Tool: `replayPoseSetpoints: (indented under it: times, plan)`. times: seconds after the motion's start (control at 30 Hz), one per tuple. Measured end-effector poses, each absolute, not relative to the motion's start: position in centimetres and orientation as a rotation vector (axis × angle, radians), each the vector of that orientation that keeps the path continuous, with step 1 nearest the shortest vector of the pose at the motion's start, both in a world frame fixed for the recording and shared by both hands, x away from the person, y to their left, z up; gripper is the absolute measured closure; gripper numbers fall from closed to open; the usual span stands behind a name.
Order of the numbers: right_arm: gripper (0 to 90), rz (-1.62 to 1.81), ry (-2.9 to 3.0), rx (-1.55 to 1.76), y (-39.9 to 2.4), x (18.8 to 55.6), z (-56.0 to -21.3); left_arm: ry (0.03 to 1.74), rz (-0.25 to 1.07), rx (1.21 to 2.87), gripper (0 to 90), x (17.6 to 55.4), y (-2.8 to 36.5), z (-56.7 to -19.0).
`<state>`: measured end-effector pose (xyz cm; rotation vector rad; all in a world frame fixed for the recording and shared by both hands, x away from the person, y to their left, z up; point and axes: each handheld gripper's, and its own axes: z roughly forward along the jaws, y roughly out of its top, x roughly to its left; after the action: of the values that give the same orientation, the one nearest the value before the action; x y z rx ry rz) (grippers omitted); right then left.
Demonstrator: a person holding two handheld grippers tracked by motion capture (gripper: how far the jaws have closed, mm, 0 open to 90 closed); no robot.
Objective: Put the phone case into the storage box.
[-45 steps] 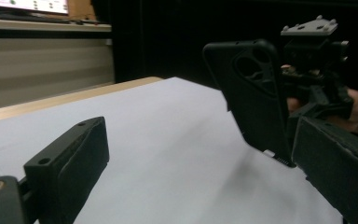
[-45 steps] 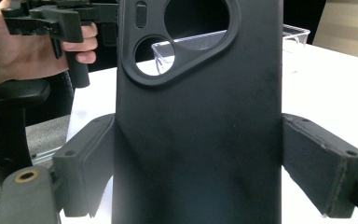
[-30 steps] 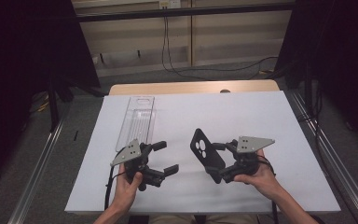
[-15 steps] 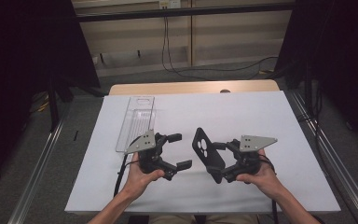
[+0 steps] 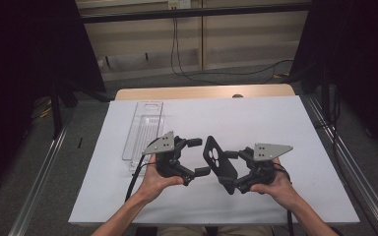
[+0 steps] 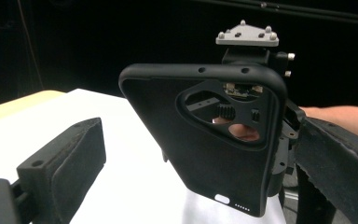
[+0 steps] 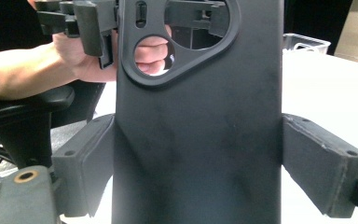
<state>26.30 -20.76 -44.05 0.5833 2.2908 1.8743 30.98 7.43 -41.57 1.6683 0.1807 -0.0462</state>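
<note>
A: What sits nearest the person?

B: Two forearms come in from the near edge. The right gripper (image 5: 229, 169) is clamped on a black phone case (image 5: 219, 163), one pad against each long edge, as the right gripper view makes plain (image 7: 198, 140). The case stands lifted above the white counter (image 5: 275, 128), near the middle, tilted a little, its camera cutout at the upper end.

A: And the left gripper?

B: The left gripper (image 5: 198, 156) hovers just left of the case with its jaws spread apart and nothing between them. In the left gripper view the case (image 6: 205, 140) stands ahead between the two black pads (image 6: 67, 163), apart from both. Fingers of the right hand show through the cutout.

A: Anything farther out?

B: A clear plastic tray (image 5: 144, 130) lies flat on the left part of the counter, running away from the person. Beyond the white sheet the counter's wooden far edge (image 5: 202, 92) shows, then cables (image 5: 236, 73) on the floor against the wall.
</note>
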Motion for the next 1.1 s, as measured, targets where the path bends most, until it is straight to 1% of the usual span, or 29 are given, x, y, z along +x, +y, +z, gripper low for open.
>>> replayPoseSetpoints:
  times: [0.3,0.6,0.7,0.87,1.1]
  plan:
    - [13.8,1.886,2.333,0.543,-20.2,26.3,-44.4,0.157,-0.074,1.645,3.0,31.2,7.4,-41.7]
    - [13.8,1.932,2.37,0.506,-19.8,26.1,-44.4,0.097,-0.134,1.643,6.3,31.0,7.0,-41.8]
    - [13.8,1.942,2.383,0.498,-19.7,26.1,-44.4,0.072,-0.134,1.638,9.1,30.9,7.0,-41.7]
    - [13.8,1.946,2.393,0.492,-19.6,26.1,-44.5,0.059,-0.122,1.644,9.0,30.9,6.9,-41.7]
    - [13.8,1.941,2.398,0.488,-19.5,26.1,-44.6,0.056,-0.137,1.633,8.8,30.8,6.7,-41.9]
